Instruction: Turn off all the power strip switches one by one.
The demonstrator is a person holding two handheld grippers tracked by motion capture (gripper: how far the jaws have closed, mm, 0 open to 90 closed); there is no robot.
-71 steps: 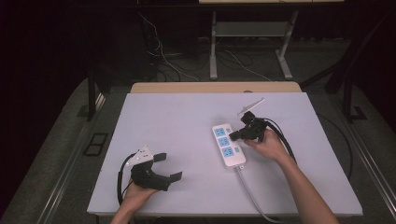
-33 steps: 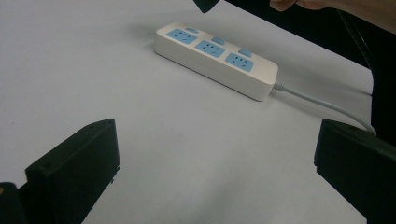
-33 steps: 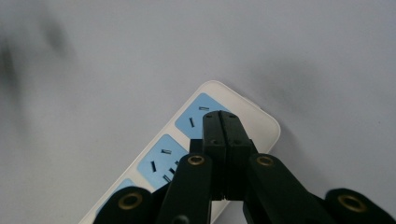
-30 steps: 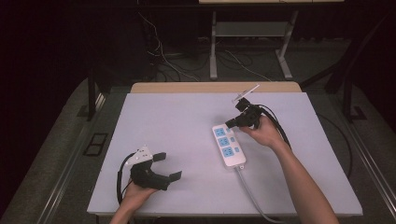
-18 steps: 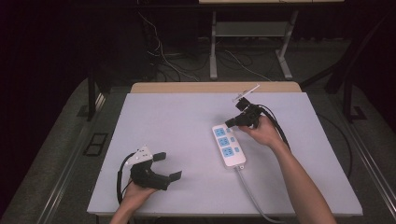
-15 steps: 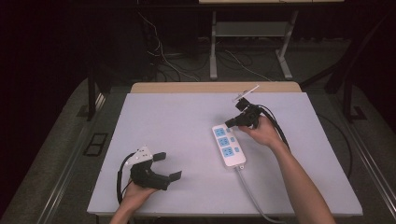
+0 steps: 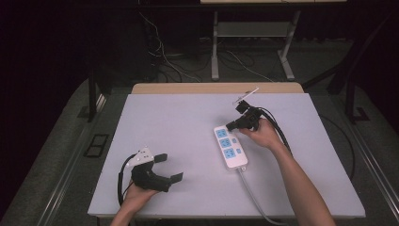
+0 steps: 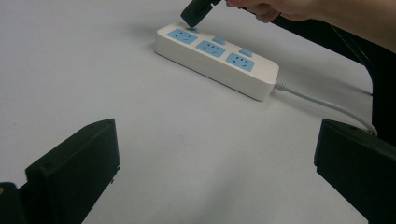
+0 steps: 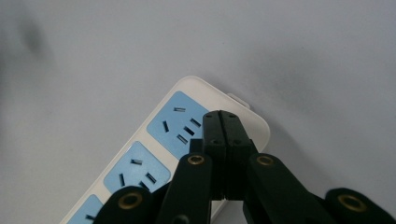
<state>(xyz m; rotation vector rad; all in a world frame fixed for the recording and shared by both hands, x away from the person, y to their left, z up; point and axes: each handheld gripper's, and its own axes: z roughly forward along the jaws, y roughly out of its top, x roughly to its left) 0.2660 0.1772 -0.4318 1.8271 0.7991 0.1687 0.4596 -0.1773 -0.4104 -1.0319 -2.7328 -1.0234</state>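
White strip point(image 7: 230, 146) right of table point(image 7: 179, 122) centre, unmoved, right gripper point(image 7: 229, 126) jaws pressed together, shifted up to strip's far socket, left gripper point(image 7: 170, 168) spread wide, parked as before.

A grey table point(image 7: 179, 117) is sitting on grey floor point(image 7: 61, 155), its wooden edge point(image 7: 216, 88) showing at the far side. Cables point(image 7: 179, 61) are lying behind it by white legs point(image 7: 215, 47). Dark background is surrounding everything.

The right claw point(image 7: 231, 126) now sits farther from the person, its closed tips over the far end of the power strip point(image 7: 230, 146) rather than beside its middle.
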